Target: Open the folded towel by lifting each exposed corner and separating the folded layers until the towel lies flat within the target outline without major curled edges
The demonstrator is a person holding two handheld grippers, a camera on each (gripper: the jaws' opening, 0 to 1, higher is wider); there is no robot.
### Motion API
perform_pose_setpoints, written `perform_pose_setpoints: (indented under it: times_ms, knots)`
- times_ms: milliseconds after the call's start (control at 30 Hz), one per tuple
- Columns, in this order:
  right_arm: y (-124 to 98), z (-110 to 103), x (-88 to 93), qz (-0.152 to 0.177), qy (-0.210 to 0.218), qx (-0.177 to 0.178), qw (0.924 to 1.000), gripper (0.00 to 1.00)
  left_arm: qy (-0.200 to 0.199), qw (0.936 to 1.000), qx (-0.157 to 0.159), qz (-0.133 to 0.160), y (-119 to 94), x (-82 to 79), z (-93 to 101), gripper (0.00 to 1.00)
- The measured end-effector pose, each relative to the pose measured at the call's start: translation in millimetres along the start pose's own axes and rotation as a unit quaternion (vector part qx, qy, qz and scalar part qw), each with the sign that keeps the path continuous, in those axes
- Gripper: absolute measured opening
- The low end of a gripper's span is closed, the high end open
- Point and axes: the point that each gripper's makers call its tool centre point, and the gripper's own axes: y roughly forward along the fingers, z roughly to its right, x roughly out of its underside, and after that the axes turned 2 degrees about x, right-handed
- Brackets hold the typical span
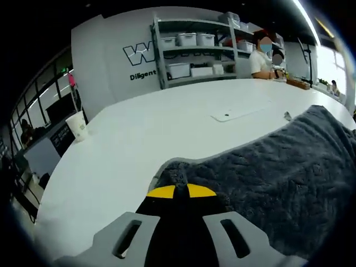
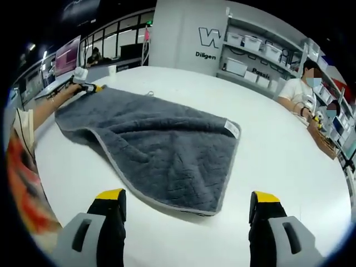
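On the left, the left gripper (image 1: 181,192) has its yellow-tipped jaws pressed together on a corner of the grey towel (image 1: 278,172), pinching the cloth at the near left edge of the white bench (image 1: 167,122). A paper cup (image 1: 77,125) stands far left on the bench. In the right gripper view the towel (image 2: 161,142) lies spread across the bench (image 2: 289,161), its near-left edge curled over and a small white label (image 2: 232,128) at its right corner. The left gripper (image 2: 89,87) holds the far left corner there. The right gripper (image 2: 189,203) hovers with jaws wide apart, just short of the towel's near edge. Far right, a person (image 2: 303,89) sits before the shelves (image 2: 250,55).
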Motion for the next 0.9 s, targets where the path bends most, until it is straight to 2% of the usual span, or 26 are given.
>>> perform_pose_setpoints:
  times_ms: [367,500,900]
  knots:
    - [1,-1,-0.5,-0.004,0.002,0.0,1.0,0.92,0.0,0.9999,-0.013,-0.007,0,2.3,-20.5,0.04]
    - [1,-2,-1.9,-0.002,0.001,0.0,1.0,0.92,0.015,0.9995,-0.024,-0.013,0,3.1,-27.9,0.04]
    - [2,-5,-5.9,-0.002,-0.005,-0.004,1.0,0.92,0.029,0.9987,-0.037,-0.018,-2,4.2,-37.6,0.04]
